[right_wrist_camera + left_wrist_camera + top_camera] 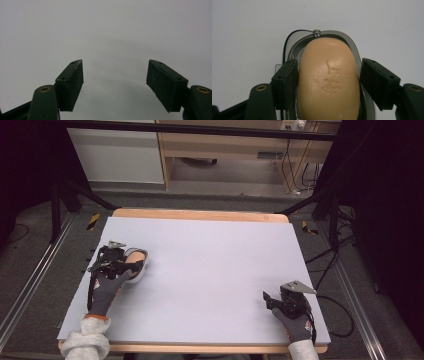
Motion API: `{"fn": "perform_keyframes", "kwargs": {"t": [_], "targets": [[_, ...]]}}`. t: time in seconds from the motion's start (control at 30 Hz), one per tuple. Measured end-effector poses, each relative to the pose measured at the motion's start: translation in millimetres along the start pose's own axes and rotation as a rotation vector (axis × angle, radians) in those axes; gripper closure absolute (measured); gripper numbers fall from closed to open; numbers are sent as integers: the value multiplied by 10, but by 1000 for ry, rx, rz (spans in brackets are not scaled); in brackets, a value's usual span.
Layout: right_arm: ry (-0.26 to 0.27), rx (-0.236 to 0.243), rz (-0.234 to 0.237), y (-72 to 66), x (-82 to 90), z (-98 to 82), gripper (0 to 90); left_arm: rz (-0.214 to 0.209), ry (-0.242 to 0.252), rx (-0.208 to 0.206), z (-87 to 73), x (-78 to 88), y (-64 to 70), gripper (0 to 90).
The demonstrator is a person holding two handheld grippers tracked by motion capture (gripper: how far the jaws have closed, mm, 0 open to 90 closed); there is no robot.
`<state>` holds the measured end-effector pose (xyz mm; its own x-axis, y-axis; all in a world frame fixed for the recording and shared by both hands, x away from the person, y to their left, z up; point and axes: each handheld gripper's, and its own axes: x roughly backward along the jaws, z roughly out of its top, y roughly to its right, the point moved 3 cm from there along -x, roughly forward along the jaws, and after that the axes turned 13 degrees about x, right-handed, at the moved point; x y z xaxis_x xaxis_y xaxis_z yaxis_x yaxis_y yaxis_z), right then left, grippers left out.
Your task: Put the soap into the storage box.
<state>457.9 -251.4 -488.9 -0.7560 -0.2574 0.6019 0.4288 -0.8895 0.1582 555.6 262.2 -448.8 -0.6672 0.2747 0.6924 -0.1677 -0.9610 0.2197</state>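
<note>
A tan oval bar of soap with a scuffed top lies in a grey soap dish on the left part of the table. My left gripper is open and straddles the soap. Its left pad rests against the soap's side, while the right pad stands a sliver off it. From above, the soap and dish sit just ahead of the left gripper. My right gripper is open over bare surface, low at the front right.
A pale grey sheet covers the wooden table. Black stand legs and cables lie on the floor around it. A wooden cabinet stands behind.
</note>
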Motion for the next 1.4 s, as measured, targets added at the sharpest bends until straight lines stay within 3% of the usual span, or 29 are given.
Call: {"fn": "perform_keyframes", "kwargs": {"t": [0.5,0.77,0.93,1.07,1.4], "targets": [[3,-9,-4,2,-4,3,298,-16,27,-29,-34,89,72,277],[4,-7,-13,5,-10,11,301,-71,67,-52,-96,191,219,276],[7,-9,-22,23,-3,10,326,-130,92,-75,-198,295,351,277],[3,-18,-22,28,4,12,345,-152,104,-78,-252,343,401,278],[5,-7,-44,45,10,10,454,-172,98,-106,-514,414,519,300]]}}
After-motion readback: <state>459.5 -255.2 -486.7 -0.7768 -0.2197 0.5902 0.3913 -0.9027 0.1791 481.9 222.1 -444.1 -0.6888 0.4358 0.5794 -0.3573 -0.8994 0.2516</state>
